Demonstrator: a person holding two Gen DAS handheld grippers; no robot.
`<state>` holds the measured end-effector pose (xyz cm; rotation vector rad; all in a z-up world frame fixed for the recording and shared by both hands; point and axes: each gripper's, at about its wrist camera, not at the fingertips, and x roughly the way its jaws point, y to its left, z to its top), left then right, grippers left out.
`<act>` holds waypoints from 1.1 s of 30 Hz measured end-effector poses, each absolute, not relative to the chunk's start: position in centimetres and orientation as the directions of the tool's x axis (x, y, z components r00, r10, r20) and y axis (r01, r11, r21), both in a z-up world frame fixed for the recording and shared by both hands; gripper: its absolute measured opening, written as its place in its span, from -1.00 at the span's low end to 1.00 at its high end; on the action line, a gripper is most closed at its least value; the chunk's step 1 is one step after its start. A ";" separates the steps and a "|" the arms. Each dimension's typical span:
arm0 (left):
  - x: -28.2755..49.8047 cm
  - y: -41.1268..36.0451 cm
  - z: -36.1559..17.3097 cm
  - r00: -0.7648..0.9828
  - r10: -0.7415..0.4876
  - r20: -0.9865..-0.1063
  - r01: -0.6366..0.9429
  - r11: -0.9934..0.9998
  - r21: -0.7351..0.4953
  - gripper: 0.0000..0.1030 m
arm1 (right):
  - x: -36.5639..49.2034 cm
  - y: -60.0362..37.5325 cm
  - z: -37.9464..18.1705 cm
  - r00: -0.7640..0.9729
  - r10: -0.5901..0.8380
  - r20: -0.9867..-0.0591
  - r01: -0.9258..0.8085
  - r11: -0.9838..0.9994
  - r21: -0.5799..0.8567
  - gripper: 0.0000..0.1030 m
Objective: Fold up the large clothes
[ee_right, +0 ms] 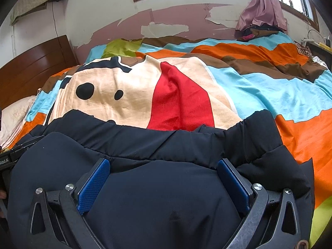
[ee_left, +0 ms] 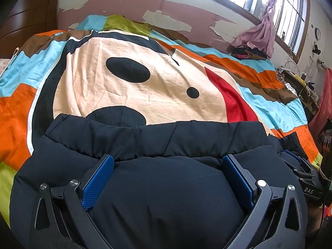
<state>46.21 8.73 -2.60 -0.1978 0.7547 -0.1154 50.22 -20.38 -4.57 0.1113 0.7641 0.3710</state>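
Big dark puffy coat (ee_left: 166, 197) lying on the near edge of the bed, on top of the bright blanket (ee_left: 145, 83) with the cartoon face. Stretchy hem bunched along the far side of the coat. Left gripper (ee_left: 168, 166) spread wide, blue pads (ee_left: 97, 182) on each side of a fat bulge of coat. Right gripper (ee_right: 164, 170) spread wide too, with the coat puffed up between its pads (ee_right: 93, 186). Touching the cloth, but not pinching it shut. Both tools side by side, close together, pointing toward the far edge of the bed and the peeling wall (ee_right: 176, 16).

Probably the start of a fold, with the grab not done yet. Next: squeeze both tools tight on the thick cloth, then lift and carry that edge over. Puffy cloth likely to slip, so a deep, firm bite needed.
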 end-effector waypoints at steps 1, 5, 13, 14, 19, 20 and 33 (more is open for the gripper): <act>46.2 8.7 -2.7 0.723 -0.175 -0.668 0.032 0.975 -0.220 0.99 | 50.2 -20.4 -4.6 0.660 0.367 -0.655 -0.287 0.929 0.231 1.00; 46.1 8.7 -2.7 0.724 -0.169 -0.669 0.029 0.976 -0.216 0.98 | 50.2 -20.3 -4.6 0.661 0.366 -0.655 -0.287 0.930 0.230 1.00; 42.4 9.0 -1.9 0.761 -0.156 -0.630 0.014 0.974 -0.224 0.98 | 47.2 -20.8 -3.8 0.748 0.312 -0.586 -0.260 0.950 0.174 1.00; 41.4 9.1 -1.4 0.765 -0.170 -0.622 0.028 0.972 -0.231 0.98 | 46.3 -20.8 -3.3 0.777 0.275 -0.566 -0.235 0.961 0.143 1.00; 37.1 10.4 1.8 0.794 -0.158 -0.587 0.060 0.981 -0.182 0.98 | 41.9 -20.3 -1.2 0.839 0.227 -0.494 -0.242 0.970 0.033 1.00; 36.1 11.0 2.3 0.796 -0.134 -0.590 0.044 0.985 -0.165 0.98 | 40.9 -19.8 -1.1 0.833 0.234 -0.501 -0.272 0.962 -0.004 1.00; 28.3 20.1 -0.7 0.670 -0.129 -0.731 -0.157 0.938 -0.310 0.98 | 32.9 -24.6 -1.8 0.743 0.308 -0.594 -0.417 0.907 -0.051 1.00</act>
